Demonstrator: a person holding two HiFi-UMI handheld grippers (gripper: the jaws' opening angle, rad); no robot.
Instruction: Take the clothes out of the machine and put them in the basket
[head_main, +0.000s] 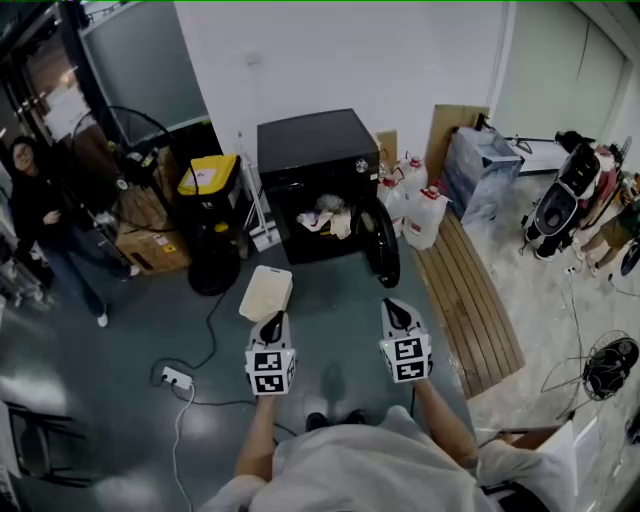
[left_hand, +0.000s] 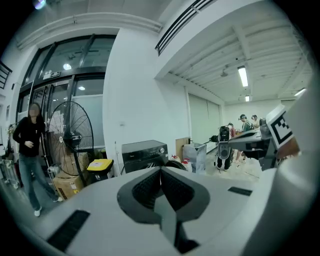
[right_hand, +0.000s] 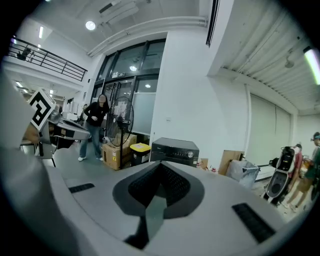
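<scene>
Well, nothing is in the basket (head_main: 266, 293) yet: my left gripper (head_main: 272, 320) and right gripper (head_main: 393, 306) are pressed together, empty. The clothes (head_main: 326, 216) lie in the machine (head_main: 312, 148), well beyond my fingers (left_hand: 148, 189).

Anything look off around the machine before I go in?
Nothing looks spilled or damaged. The machine has its door hanging open, with clothes bunched at the opening, as expected. One oddity: a power strip and its cable lie loose on the floor, lower left of the basket.
</scene>
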